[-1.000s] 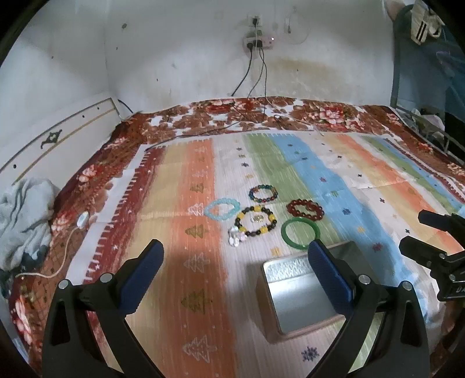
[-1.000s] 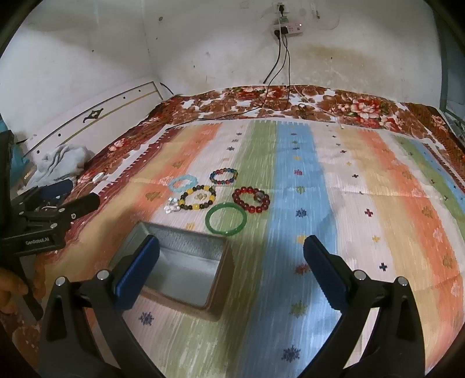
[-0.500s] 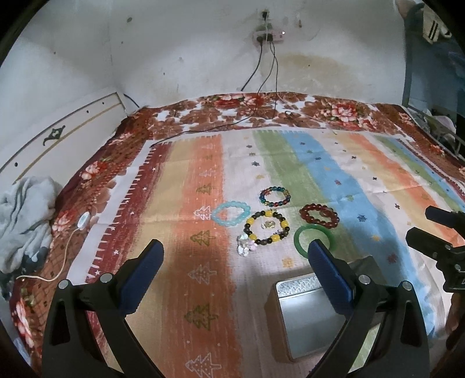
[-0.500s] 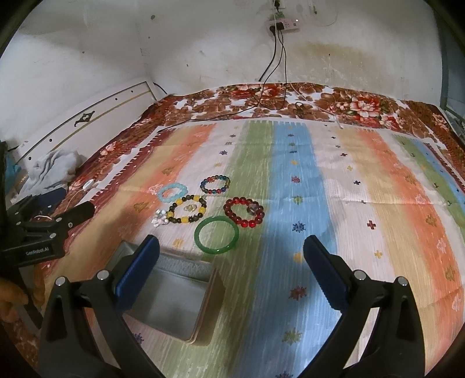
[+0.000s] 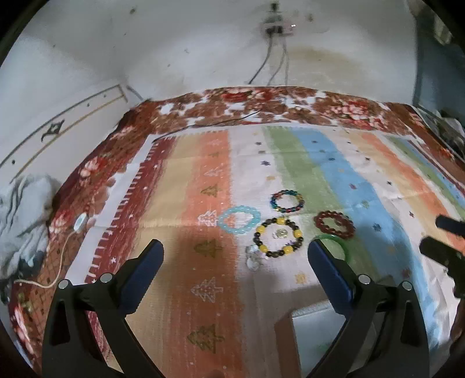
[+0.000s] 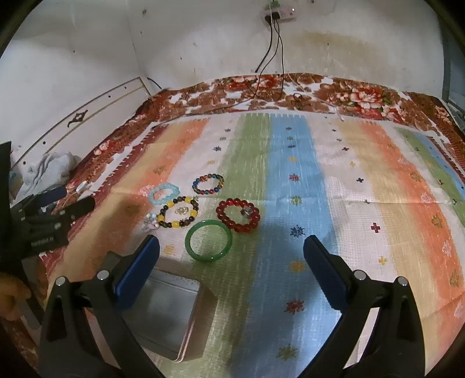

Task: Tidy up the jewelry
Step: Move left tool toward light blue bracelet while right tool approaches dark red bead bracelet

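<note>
Several bracelets lie on the striped mat: a green bangle [image 6: 208, 240], a red bead bracelet [image 6: 237, 215] with a small ring [image 6: 247, 211] inside it, a dark and yellow bead bracelet [image 6: 178, 215], a light blue one [image 6: 164, 194], a multicolour one [image 6: 208, 183] and a small clear cluster [image 6: 151, 223]. They also show in the left wrist view, with the dark and yellow bracelet [image 5: 278, 237] in the middle. An open metal tin [image 6: 162, 311] sits near me. My left gripper [image 5: 235, 254] is open and empty before the bracelets. My right gripper [image 6: 231, 250] is open and empty, just short of the green bangle.
The mat [image 6: 363, 203] lies on a floral bedspread [image 6: 360, 96]. A grey cloth [image 5: 20, 215] and a white cable [image 5: 58, 261] lie at the left edge. Cables hang from a wall socket [image 6: 279, 17] at the back.
Both grippers have moved forward toward the bracelets. The tin has slid lower in both views. Both grippers stay open.
</note>
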Demonstrator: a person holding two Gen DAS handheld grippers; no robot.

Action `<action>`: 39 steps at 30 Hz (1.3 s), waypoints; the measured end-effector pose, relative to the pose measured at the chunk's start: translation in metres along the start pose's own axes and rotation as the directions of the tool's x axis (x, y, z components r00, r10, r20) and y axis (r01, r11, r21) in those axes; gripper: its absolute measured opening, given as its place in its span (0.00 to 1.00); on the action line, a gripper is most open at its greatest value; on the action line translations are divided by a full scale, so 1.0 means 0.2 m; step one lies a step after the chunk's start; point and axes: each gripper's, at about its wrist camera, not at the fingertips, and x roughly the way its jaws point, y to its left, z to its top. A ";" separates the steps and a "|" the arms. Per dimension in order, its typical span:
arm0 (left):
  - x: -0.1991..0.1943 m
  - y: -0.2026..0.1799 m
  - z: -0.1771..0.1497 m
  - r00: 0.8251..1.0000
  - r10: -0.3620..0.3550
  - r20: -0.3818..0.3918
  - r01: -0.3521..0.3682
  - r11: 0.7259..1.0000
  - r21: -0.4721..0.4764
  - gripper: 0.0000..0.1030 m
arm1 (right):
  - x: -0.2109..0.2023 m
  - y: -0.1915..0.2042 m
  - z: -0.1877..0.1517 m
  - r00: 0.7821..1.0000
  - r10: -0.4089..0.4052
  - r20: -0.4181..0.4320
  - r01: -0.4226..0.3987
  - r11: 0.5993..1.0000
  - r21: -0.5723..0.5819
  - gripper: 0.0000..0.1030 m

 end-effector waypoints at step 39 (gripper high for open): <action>0.50 0.19 0.17 0.977 0.027 -0.209 -0.047 0.995 -0.092 0.94 | 0.52 -0.20 0.14 0.966 0.037 -0.257 -0.001 0.990 0.140 0.95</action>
